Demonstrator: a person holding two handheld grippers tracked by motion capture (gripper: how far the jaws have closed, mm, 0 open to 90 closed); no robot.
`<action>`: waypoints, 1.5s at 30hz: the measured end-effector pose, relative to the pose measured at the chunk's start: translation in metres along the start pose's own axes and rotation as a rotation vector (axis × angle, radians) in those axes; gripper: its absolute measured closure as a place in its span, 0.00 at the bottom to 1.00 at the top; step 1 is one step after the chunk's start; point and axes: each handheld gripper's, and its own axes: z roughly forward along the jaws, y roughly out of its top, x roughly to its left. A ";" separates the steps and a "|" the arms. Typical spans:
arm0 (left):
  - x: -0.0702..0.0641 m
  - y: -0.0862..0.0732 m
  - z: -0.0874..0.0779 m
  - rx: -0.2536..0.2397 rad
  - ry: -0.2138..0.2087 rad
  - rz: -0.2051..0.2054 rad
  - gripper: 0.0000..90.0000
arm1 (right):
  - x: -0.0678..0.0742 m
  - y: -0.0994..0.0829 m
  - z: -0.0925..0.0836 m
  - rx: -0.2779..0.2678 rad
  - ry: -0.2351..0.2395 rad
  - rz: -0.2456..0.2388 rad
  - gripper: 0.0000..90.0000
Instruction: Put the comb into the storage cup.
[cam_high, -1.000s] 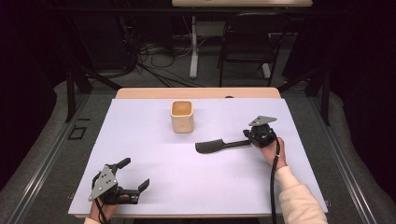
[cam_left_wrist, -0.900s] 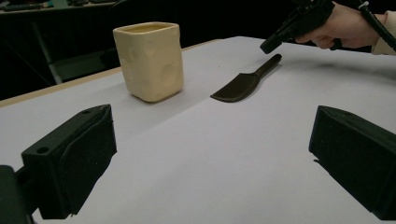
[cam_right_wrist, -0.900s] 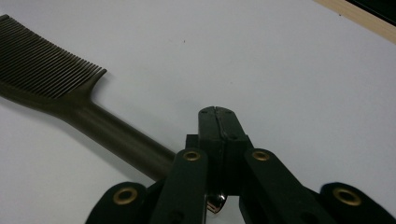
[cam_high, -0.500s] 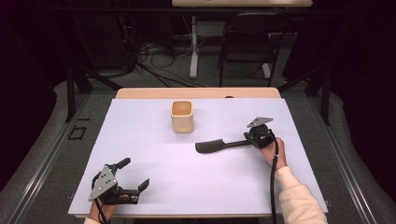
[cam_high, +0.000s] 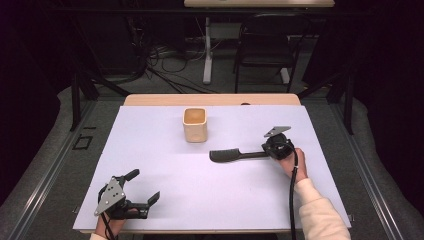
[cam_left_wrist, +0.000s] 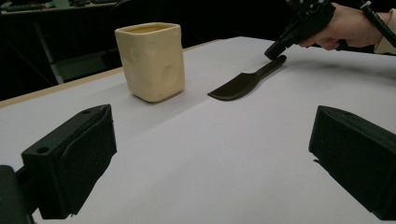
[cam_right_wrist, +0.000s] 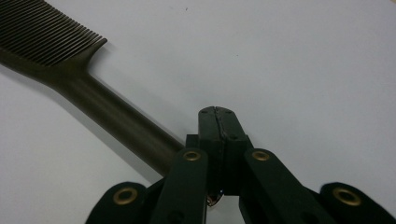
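A black comb lies flat on the white sheet right of centre, teeth end to the left, handle to the right. My right gripper is shut with its jaws pressed together and nothing between them. It hovers just over the end of the comb's handle. In the right gripper view the comb's handle passes under the left side of the right gripper. The left gripper view shows the comb below the right gripper. My left gripper rests open at the sheet's near left corner, empty.
A cream square cup stands upright behind the comb, seen too as the cup in the left gripper view. The white sheet covers a wooden table. Chairs, stands and cables sit on the dark floor beyond.
The right gripper has edged slightly down and toward the person near the comb's handle. The comb, the cup and the left gripper have stayed put.
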 end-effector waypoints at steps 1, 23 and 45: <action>0.000 0.000 0.000 0.000 0.000 0.000 0.01 | 0.000 0.000 0.000 0.000 0.000 0.000 1.00; 0.000 0.000 0.000 0.002 -0.003 0.001 0.01 | 0.005 -0.001 -0.005 0.055 0.031 0.014 1.00; 0.000 0.000 0.000 0.001 -0.004 0.003 0.01 | 0.008 -0.001 -0.009 0.088 0.055 0.000 1.00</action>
